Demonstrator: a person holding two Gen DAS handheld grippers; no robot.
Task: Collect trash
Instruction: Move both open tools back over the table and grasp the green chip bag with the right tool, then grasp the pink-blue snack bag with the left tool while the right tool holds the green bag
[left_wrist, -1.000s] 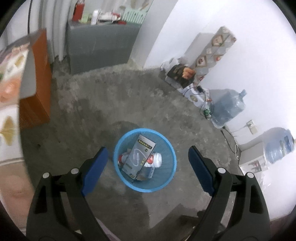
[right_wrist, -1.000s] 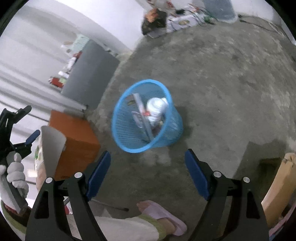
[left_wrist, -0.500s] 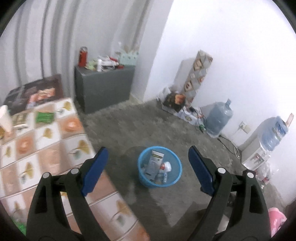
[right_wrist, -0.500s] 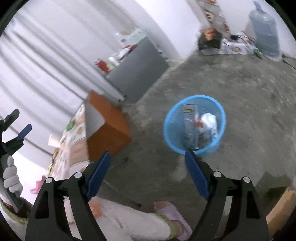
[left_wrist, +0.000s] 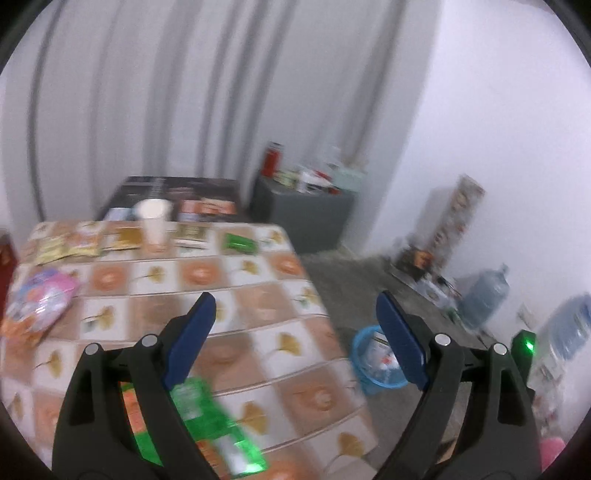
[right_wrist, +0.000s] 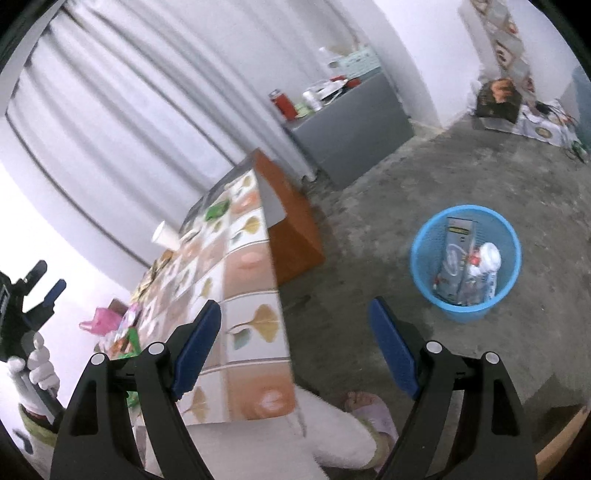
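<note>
A blue mesh bin (right_wrist: 466, 260) stands on the concrete floor, holding a grey carton and crumpled bottles; it shows small in the left wrist view as the bin (left_wrist: 376, 360). My left gripper (left_wrist: 295, 325) hangs open over the patterned table (left_wrist: 236, 291), nothing between its fingers. On that table lie a green wrapper (left_wrist: 210, 421), a green packet (left_wrist: 240, 243), a white paper cup (left_wrist: 153, 221), yellow sachets (left_wrist: 68, 245) and a pink bag (left_wrist: 40, 299). My right gripper (right_wrist: 295, 332) is open and empty, above the table's edge (right_wrist: 255, 317), left of the bin.
A grey cabinet (right_wrist: 351, 129) with clutter stands by the curtain. Water jugs (left_wrist: 484, 299) and boxes line the right wall. A person's leg and slippered foot (right_wrist: 369, 406) are beside the table. A gloved hand (right_wrist: 38, 363) holds the left gripper at far left.
Both grippers rose and swung away from the bin toward the table. The bin shrank and slid right in both views, and the tabletop with its litter came into sight. Jaws stayed wide.
</note>
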